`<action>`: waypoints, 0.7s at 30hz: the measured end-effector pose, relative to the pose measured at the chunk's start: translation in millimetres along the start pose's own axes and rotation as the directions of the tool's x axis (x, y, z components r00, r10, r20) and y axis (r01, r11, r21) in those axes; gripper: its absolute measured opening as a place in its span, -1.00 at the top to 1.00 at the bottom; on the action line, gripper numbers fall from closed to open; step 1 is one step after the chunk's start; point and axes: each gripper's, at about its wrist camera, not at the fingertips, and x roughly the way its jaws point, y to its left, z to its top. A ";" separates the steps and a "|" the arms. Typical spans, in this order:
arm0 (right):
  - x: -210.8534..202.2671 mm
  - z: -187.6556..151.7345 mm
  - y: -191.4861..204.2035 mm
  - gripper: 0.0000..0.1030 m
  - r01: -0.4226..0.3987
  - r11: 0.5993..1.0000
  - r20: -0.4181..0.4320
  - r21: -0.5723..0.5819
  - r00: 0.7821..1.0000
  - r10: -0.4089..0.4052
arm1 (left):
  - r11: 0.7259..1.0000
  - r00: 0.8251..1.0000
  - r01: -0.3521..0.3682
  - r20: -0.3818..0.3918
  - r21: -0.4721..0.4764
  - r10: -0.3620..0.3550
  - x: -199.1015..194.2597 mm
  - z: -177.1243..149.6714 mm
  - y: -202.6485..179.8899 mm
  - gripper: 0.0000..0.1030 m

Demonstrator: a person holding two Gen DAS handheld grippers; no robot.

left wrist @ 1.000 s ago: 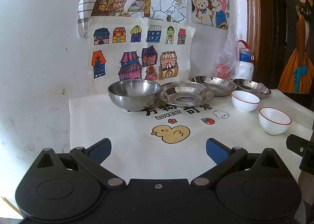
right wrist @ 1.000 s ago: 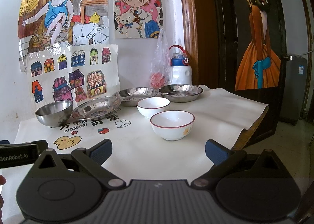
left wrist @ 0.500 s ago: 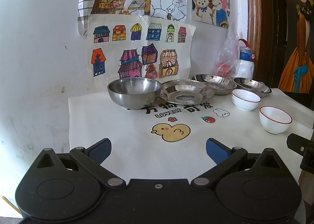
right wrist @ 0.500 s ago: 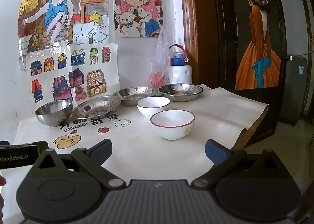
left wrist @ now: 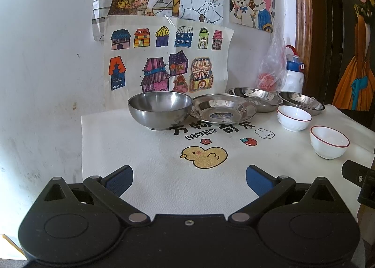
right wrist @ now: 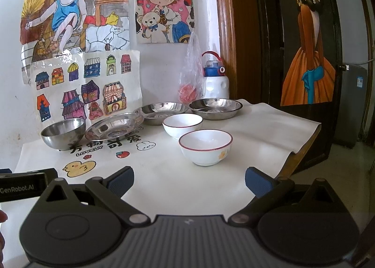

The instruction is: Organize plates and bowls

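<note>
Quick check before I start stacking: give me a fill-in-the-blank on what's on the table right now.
1. The steel plates number ____.
2. Each white bowl has a ____ rim.
3. Both the left hand-held gripper and the right hand-held gripper are ____ and hold nothing.
4. The deep steel bowl sits at the ____ end of the row.

Missing words: three; red; open; left

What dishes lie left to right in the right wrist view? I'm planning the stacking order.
Steel bowl → flat steel plate → second steel plate → nearer white bowl → last steel plate.
</note>
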 end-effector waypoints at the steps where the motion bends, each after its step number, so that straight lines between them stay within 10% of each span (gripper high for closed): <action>1: 0.0 -0.2 -0.4 -1.00 0.000 1.000 -0.001 0.000 1.000 0.000 | 1.000 1.000 0.001 0.000 0.001 -0.001 -0.7 0.8 0.7 -0.99; 21: 4.4 -1.1 -0.3 -1.00 0.002 1.000 -0.013 -0.002 1.000 -0.002 | 1.000 1.000 0.000 -0.003 -0.002 0.000 2.1 -2.0 0.9 -0.99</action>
